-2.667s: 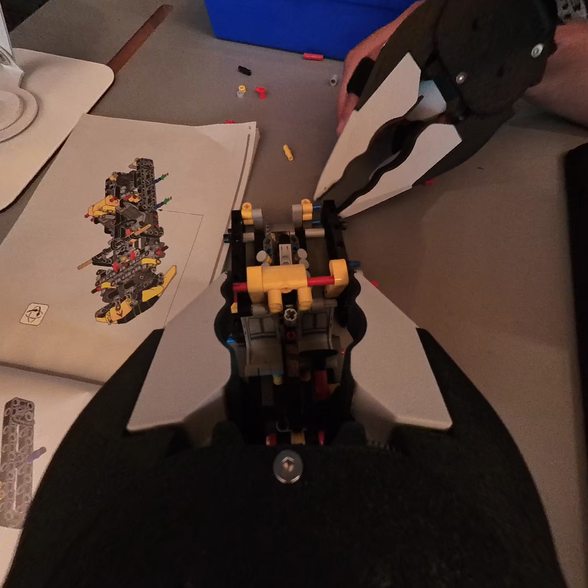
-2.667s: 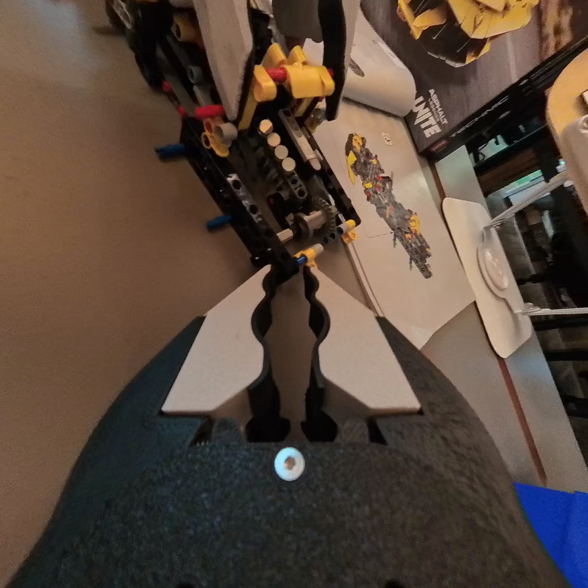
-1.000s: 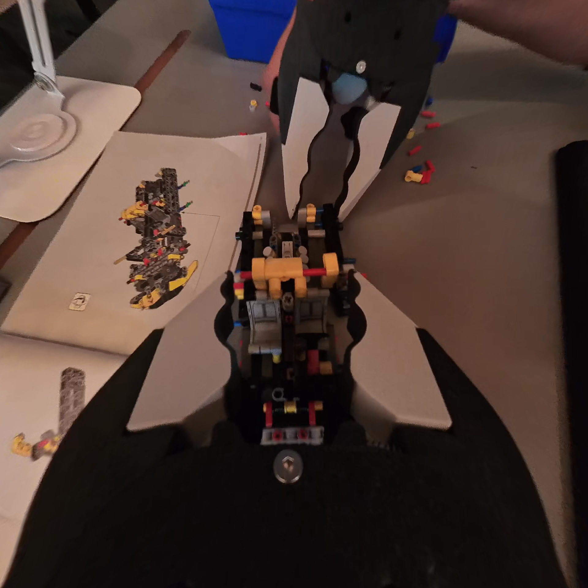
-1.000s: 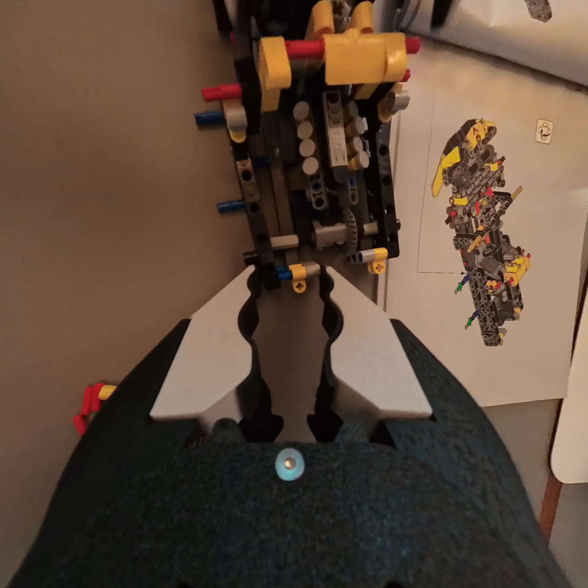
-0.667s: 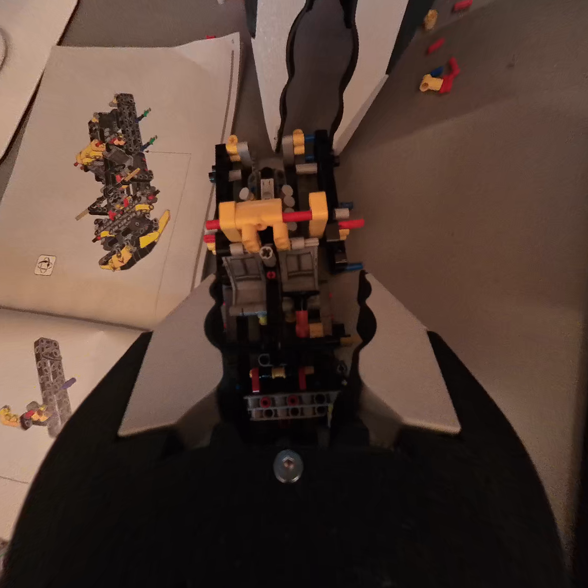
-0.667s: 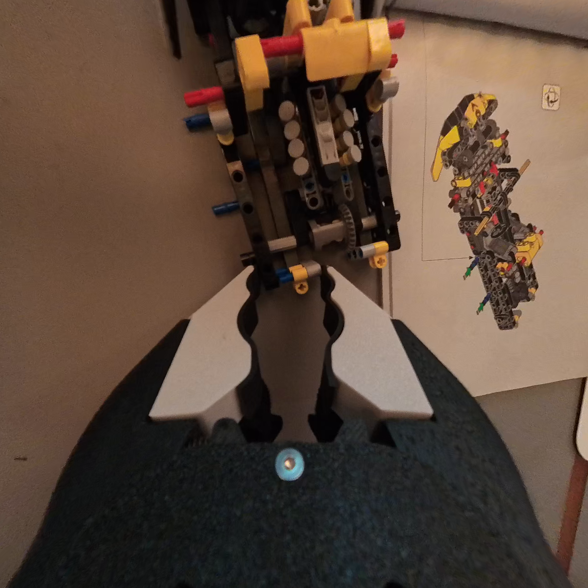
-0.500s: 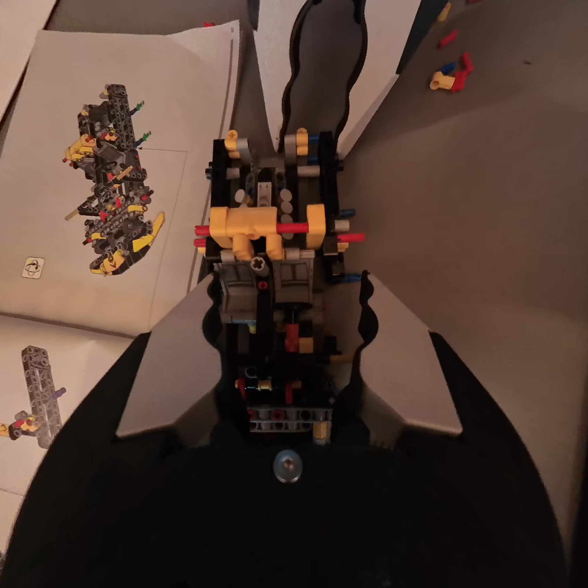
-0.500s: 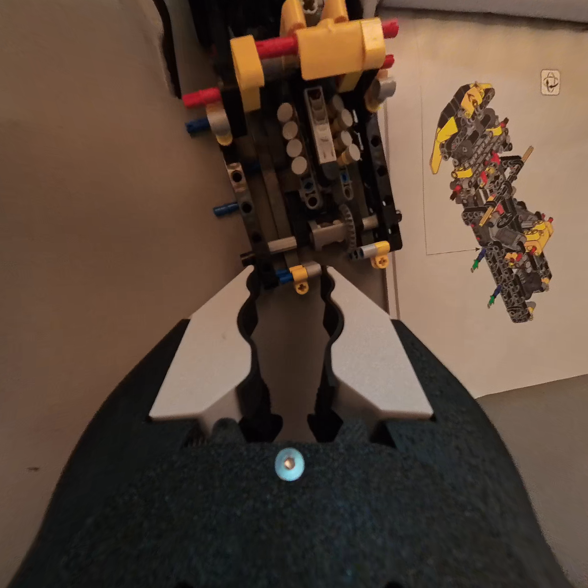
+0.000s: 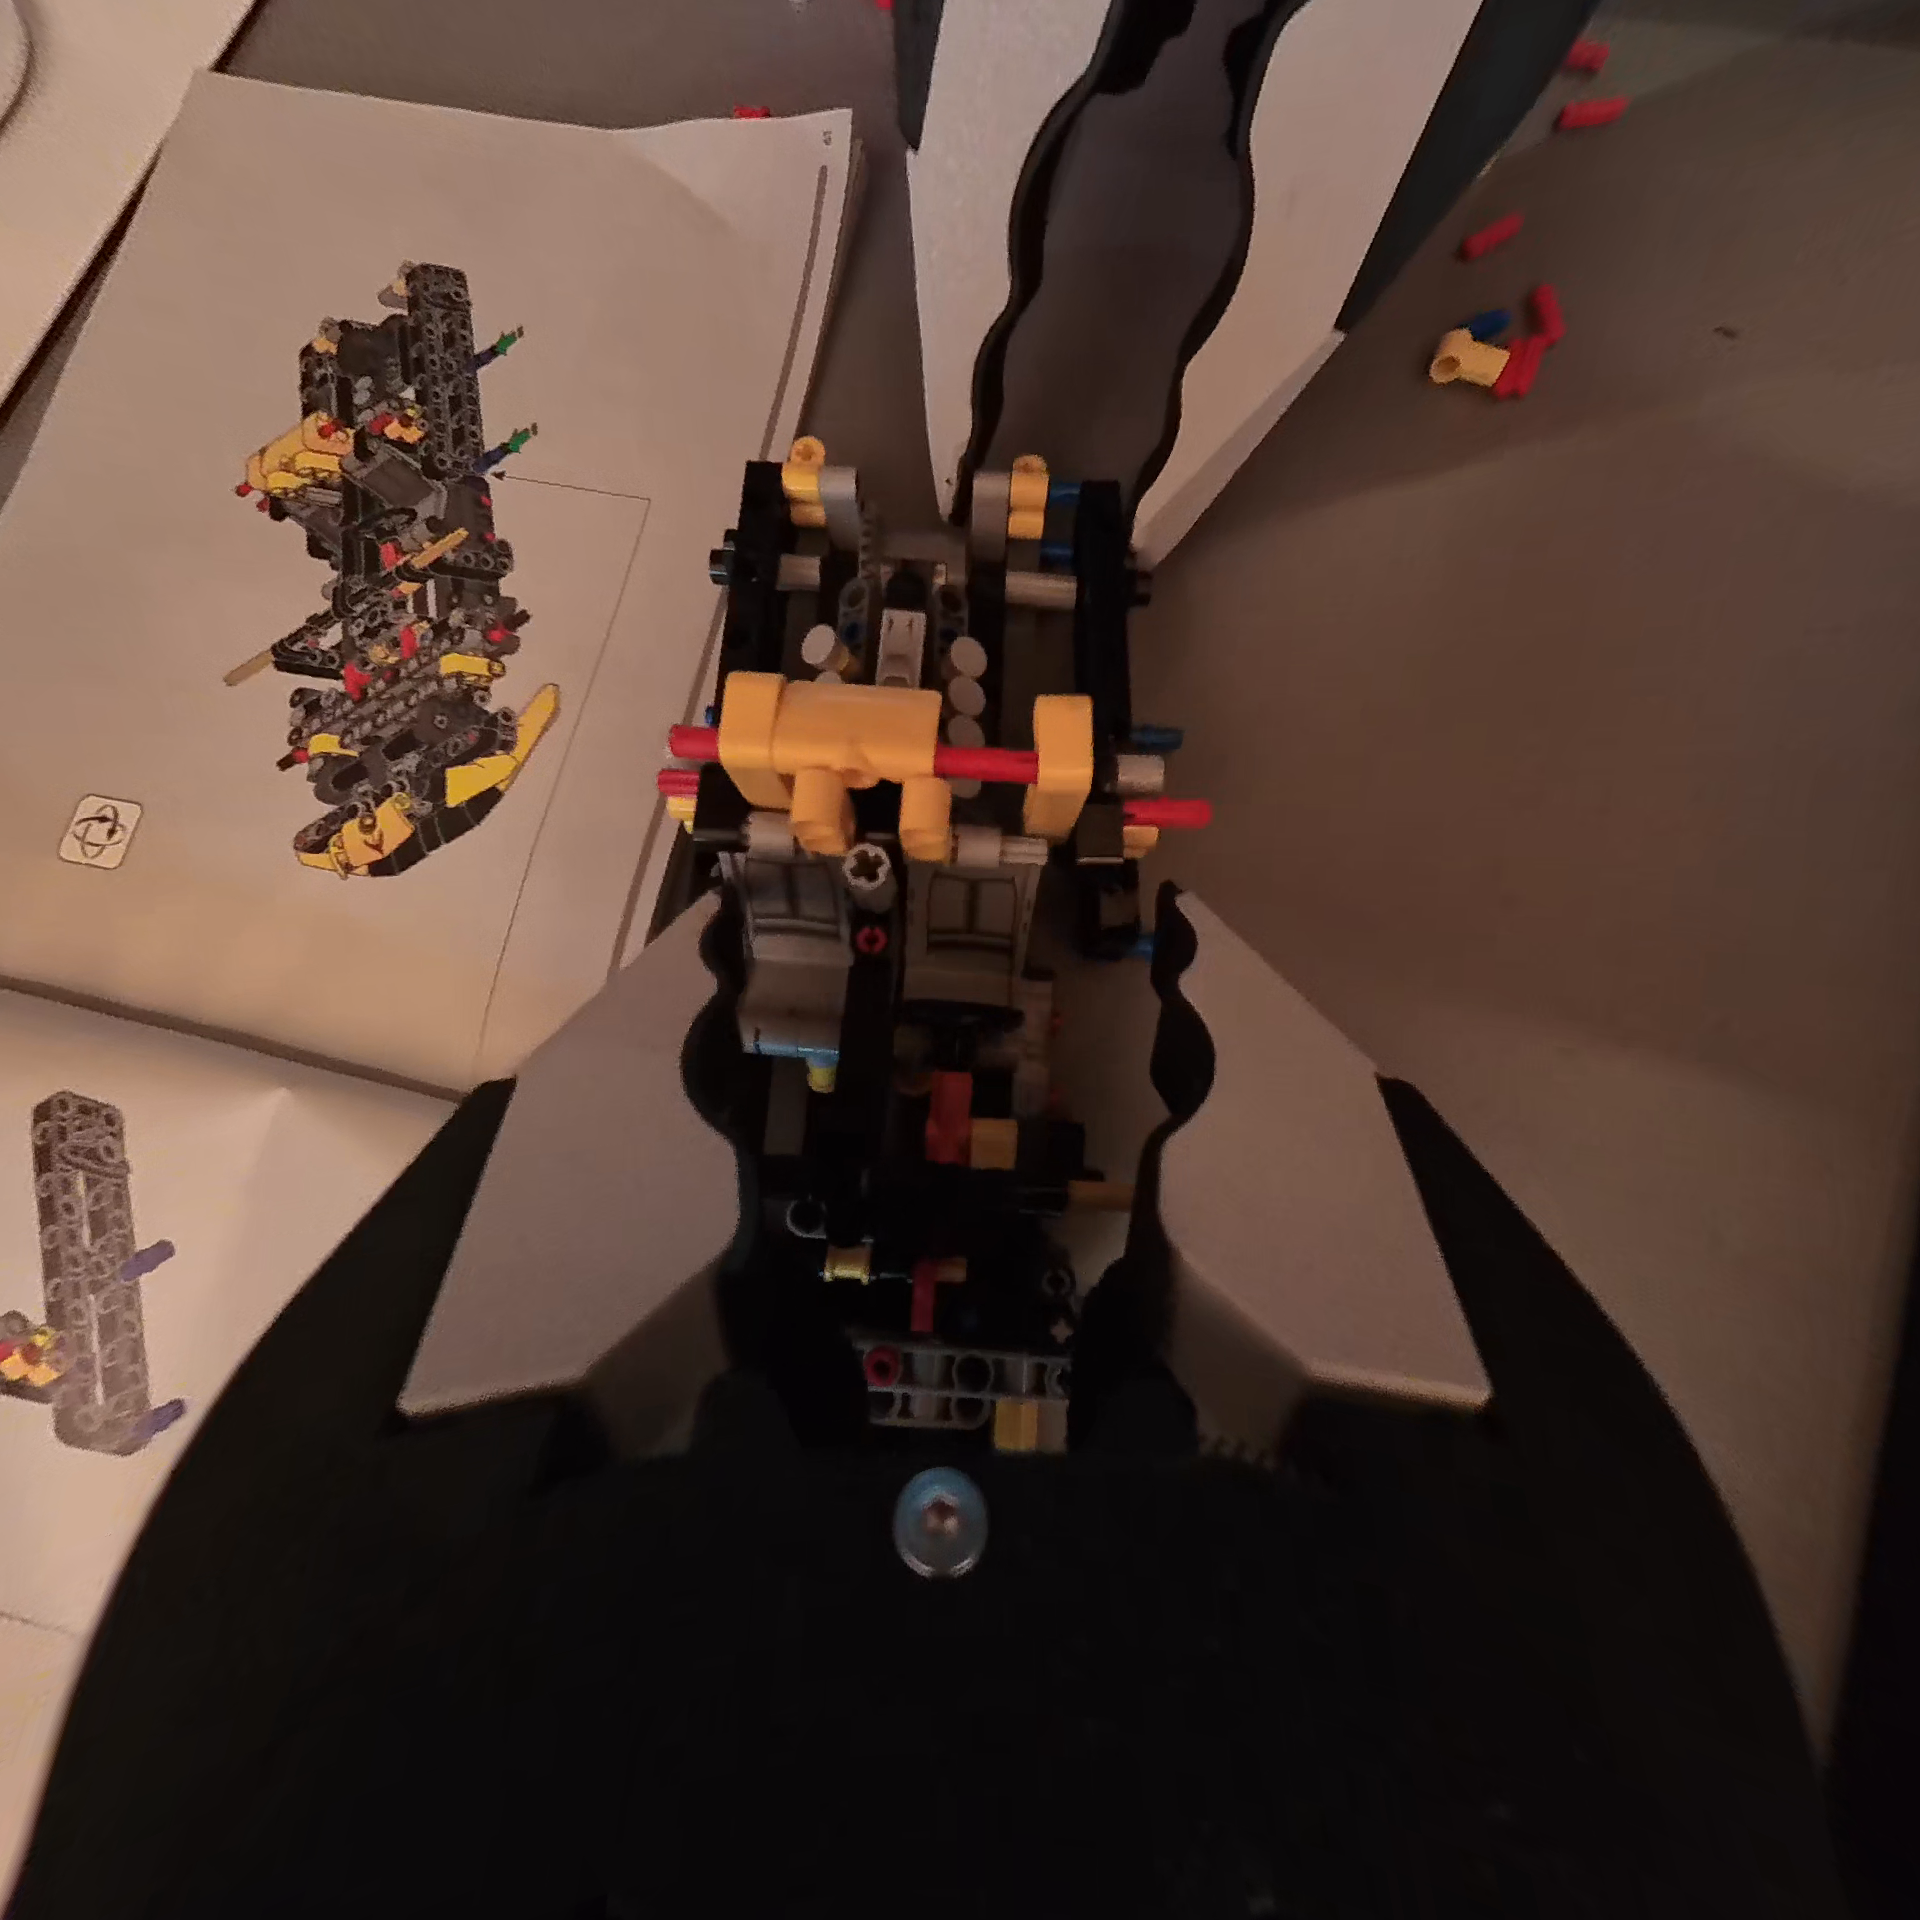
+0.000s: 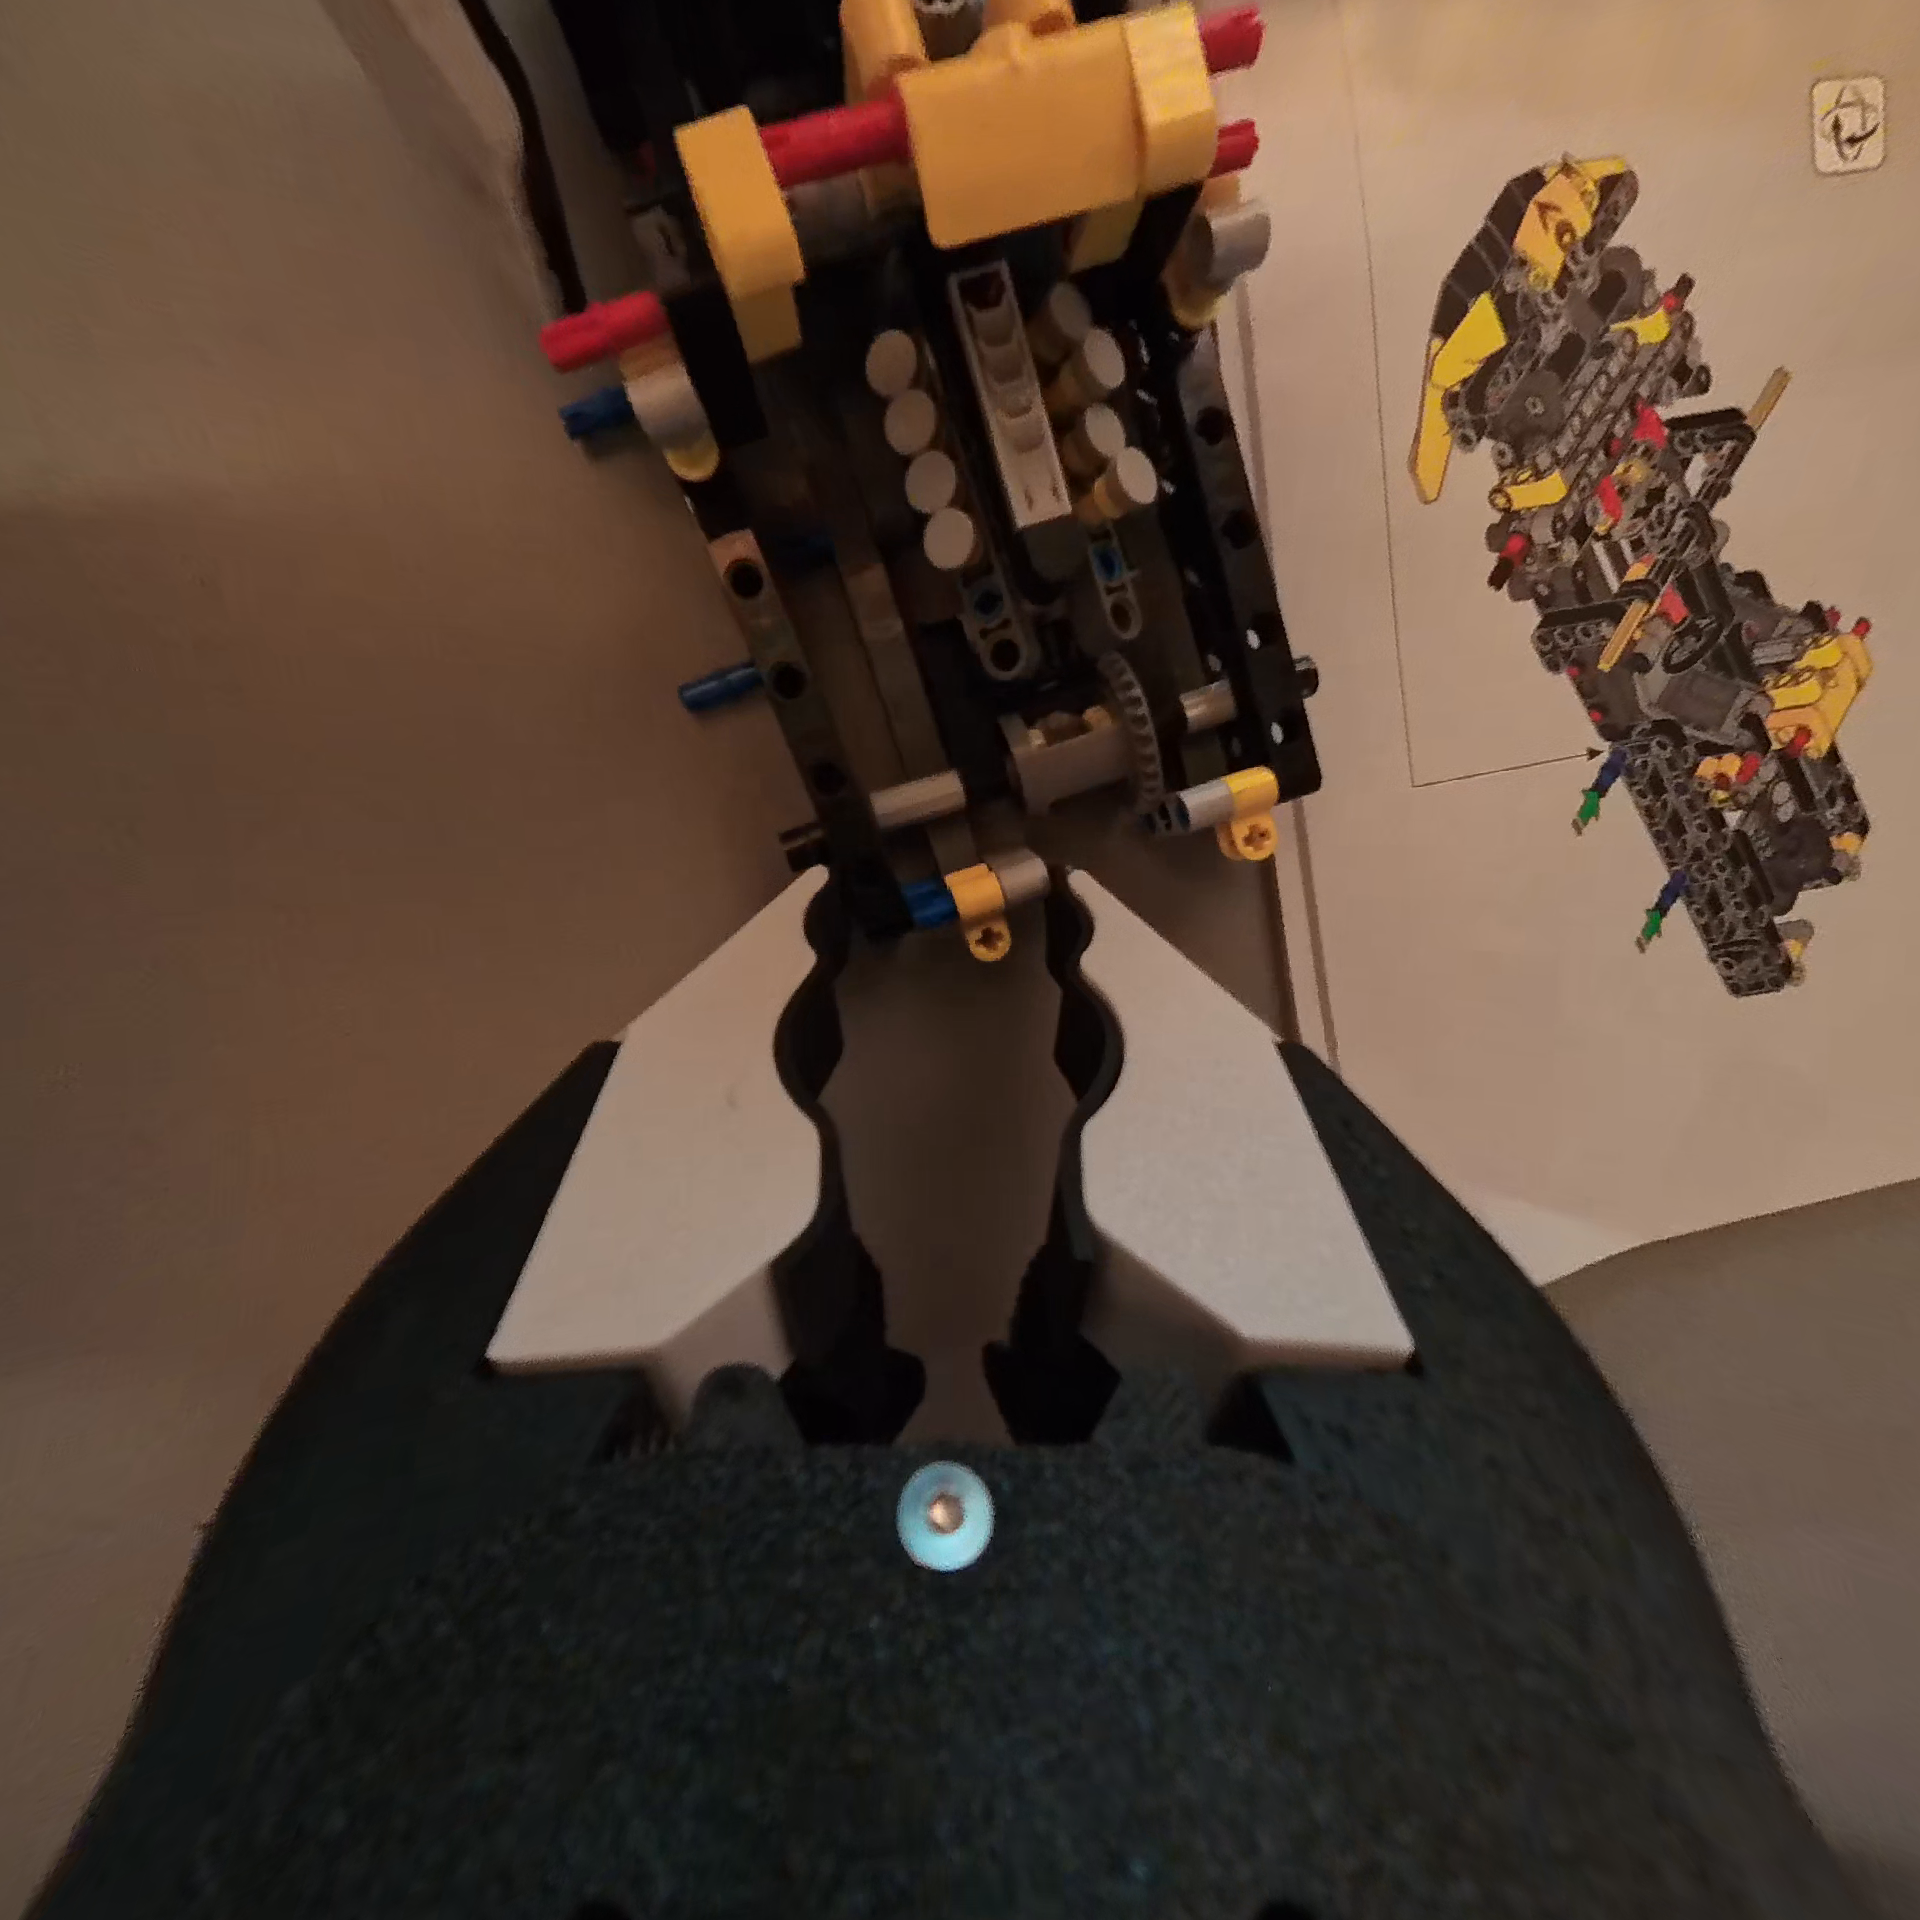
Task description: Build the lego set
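One partly built Lego model [image 9: 914,852] of black beams with yellow connectors and red axles sits at the centre of the left wrist view, and two grippers are present: the left gripper [image 9: 935,925] at 6 o'clock and the right gripper [image 9: 1049,499] at 12 o'clock. Two open instruction pages show, one [image 9: 582,312] at 10 o'clock with one printed model picture and another [image 9: 239,1164] at 8 o'clock. About six loose small pieces [image 9: 1496,343], mostly red with one yellow and one blue, lie at 2 o'clock.
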Available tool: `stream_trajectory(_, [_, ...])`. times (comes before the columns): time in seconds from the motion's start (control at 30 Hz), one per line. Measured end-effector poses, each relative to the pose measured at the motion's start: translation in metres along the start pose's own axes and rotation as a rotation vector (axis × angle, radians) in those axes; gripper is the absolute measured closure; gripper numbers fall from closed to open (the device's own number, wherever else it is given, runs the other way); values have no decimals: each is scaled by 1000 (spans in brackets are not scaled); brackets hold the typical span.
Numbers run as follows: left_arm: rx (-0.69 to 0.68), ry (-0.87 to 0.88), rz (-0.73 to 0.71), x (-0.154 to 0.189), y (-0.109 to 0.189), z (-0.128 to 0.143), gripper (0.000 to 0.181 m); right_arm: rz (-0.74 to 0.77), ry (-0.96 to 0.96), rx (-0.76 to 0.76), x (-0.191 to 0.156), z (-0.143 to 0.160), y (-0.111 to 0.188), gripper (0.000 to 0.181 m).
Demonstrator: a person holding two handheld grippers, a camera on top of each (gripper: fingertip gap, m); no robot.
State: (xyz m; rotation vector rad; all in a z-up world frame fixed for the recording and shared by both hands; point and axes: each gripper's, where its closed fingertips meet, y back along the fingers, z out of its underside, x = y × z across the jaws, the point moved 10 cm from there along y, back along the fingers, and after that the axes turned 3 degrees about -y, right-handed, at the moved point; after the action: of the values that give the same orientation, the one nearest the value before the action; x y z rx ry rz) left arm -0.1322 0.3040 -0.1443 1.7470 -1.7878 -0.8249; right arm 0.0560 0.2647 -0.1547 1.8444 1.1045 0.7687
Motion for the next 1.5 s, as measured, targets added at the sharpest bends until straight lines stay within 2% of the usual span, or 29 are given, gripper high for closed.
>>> stream_trajectory(0.23, [-5,2,88,9,8,3,107,-20,3,32,2,3,-1,145])
stream_trajectory(0.37, [54,37,36,12,25,8,107,-7,39,39,0,3,0,146])
stream_trajectory(0.5, [163,47,-140,21,30,17,106,-6,60,56,0,4,0,147])
stream_trajectory(0.57, [149,-22,-277,24,29,24,107,-14,45,57,0,5,0,147])
stream_trajectory(0.63, [122,-74,-323,28,23,28,107,-26,20,47,1,4,0,146])
stream_trajectory(0.73, [124,-48,-241,36,14,25,106,-20,30,54,1,4,0,147])
stream_trajectory(0.83, [164,15,-206,31,21,24,106,-20,28,63,1,5,0,147])
stream_trajectory(1.03, [340,120,-213,-2,55,27,107,-29,48,75,1,7,0,148])
stream_trajectory(1.17, [342,134,-224,-23,67,42,107,-53,23,87,3,7,-1,148])
stream_trajectory(1.27, [354,179,-156,-31,65,50,107,-83,-16,82,5,7,-2,147])
stream_trajectory(1.4, [362,181,-39,-23,58,45,107,-73,-13,63,4,6,-1,146])
stream_trajectory(1.5, [329,111,-34,-6,46,27,107,-75,-19,61,4,6,-1,147])
